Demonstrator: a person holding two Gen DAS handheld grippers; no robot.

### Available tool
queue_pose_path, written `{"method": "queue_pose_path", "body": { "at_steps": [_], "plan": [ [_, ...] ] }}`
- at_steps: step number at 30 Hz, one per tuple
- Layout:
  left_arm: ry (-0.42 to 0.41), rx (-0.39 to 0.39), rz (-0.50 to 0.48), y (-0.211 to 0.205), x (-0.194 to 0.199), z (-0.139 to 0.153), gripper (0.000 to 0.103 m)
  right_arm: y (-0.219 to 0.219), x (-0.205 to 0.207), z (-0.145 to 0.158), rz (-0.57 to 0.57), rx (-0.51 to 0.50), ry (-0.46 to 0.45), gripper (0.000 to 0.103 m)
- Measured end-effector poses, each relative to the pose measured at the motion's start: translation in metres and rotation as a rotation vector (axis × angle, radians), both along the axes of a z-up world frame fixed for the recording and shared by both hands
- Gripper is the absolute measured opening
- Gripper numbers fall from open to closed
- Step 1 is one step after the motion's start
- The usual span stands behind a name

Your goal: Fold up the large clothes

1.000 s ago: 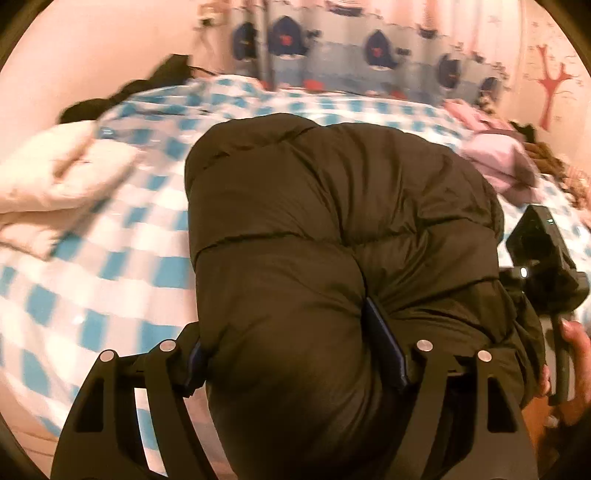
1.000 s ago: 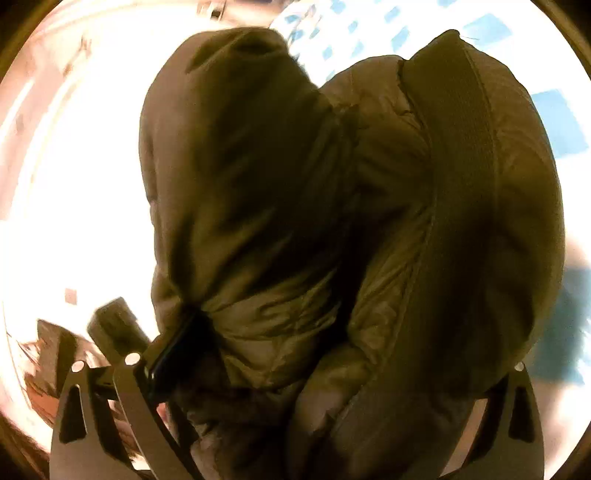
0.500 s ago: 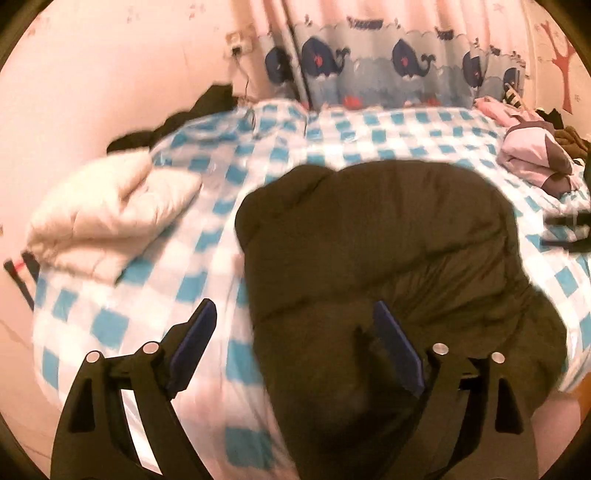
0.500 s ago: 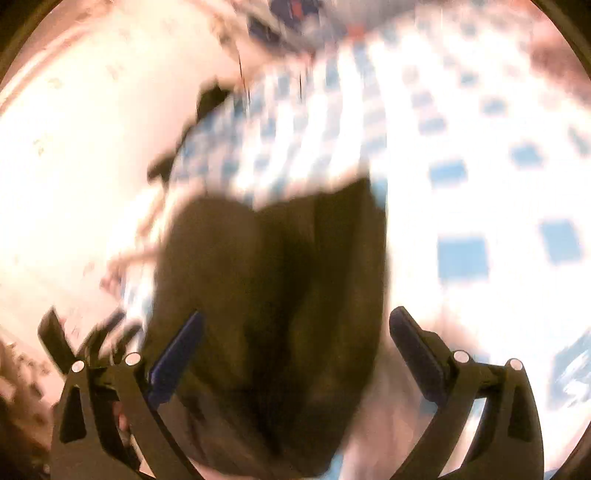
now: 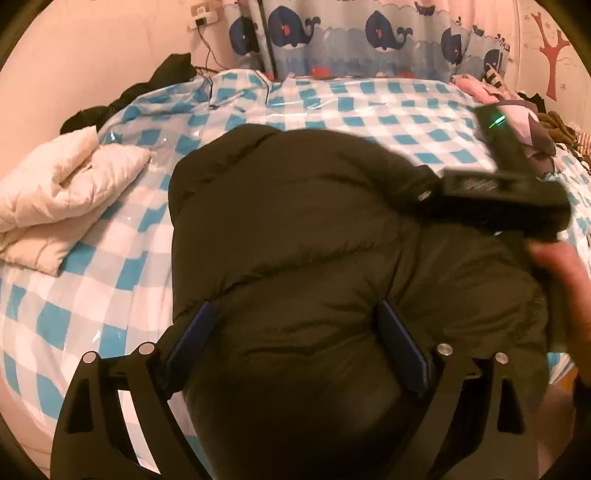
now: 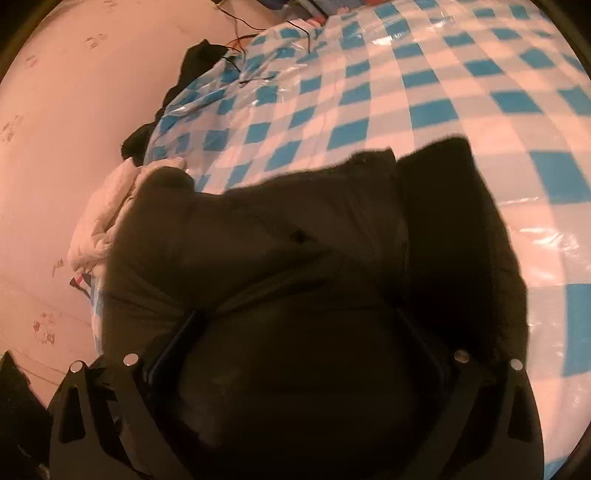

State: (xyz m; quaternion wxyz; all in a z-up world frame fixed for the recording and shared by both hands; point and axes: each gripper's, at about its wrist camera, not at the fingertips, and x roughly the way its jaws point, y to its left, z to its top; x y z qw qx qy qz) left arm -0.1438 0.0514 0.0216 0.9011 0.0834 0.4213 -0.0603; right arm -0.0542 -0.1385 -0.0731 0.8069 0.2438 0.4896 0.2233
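A dark olive puffer jacket (image 5: 303,236) lies folded in a thick bundle on the blue-and-white checked bed (image 5: 122,266). My left gripper (image 5: 295,339) is open, its blue-padded fingers (image 5: 400,343) spread over the near part of the bundle. My right gripper shows at the right in the left wrist view (image 5: 517,199), blurred, over the jacket's right side. In the right wrist view the right gripper (image 6: 295,343) is open, with the jacket (image 6: 295,258) bulging between the fingers.
A folded cream quilted garment (image 5: 59,199) lies at the bed's left edge. Pink and grey clothes (image 5: 517,114) are piled at the far right. Dark clothes (image 5: 147,88) and a cable lie at the far left corner below a whale-print curtain (image 5: 369,33).
Both grippers let go of the jacket and opened. The bundle dropped onto the bed. The left gripper pulled back, then came down over it; the right swung in over its right side.
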Motion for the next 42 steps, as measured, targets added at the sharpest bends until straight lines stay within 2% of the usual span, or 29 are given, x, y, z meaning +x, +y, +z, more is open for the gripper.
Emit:
{"method": "queue_pose_path", "body": {
  "at_steps": [3, 5, 7, 9, 10, 12, 17, 23, 30, 37, 42],
  "plan": [
    [-0.003, 0.009, 0.003, 0.002, -0.002, 0.0, 0.087, -0.018, -0.037, 0.037, -0.012, 0.04, -0.127, 0.096],
    [-0.007, 0.007, 0.006, 0.004, -0.005, 0.001, 0.087, -0.023, -0.069, 0.062, 0.008, 0.019, -0.208, 0.096],
    [-0.012, 0.006, 0.011, 0.004, -0.008, 0.002, 0.087, -0.021, -0.096, 0.068, 0.036, -0.029, -0.24, 0.096],
    [-0.017, 0.007, 0.014, 0.003, -0.008, 0.002, 0.087, -0.003, -0.101, 0.052, 0.081, -0.138, -0.176, 0.096],
    [-0.018, 0.004, 0.019, 0.003, -0.009, 0.002, 0.087, 0.006, -0.098, 0.028, 0.113, -0.196, -0.097, 0.097],
    [-0.009, 0.008, 0.023, 0.002, -0.011, 0.003, 0.086, 0.004, -0.095, 0.007, 0.106, -0.15, -0.025, 0.097],
    [-0.043, 0.072, 0.03, -0.003, -0.029, 0.019, 0.086, -0.005, -0.112, 0.035, 0.068, -0.125, -0.101, 0.096],
    [-0.079, 0.059, 0.052, -0.008, -0.058, 0.047, 0.09, -0.026, -0.16, 0.064, -0.021, -0.128, -0.191, 0.096],
    [-0.104, 0.069, 0.029, -0.031, -0.097, 0.069, 0.093, -0.018, -0.202, 0.092, -0.048, -0.238, -0.235, 0.096],
    [-0.101, 0.039, 0.031, -0.041, -0.126, 0.081, 0.094, 0.009, -0.222, 0.112, -0.014, -0.347, -0.269, 0.096],
    [-0.085, 0.028, 0.059, -0.036, -0.135, 0.082, 0.094, 0.019, -0.229, 0.123, -0.016, -0.376, -0.284, 0.096]
  ]
}}
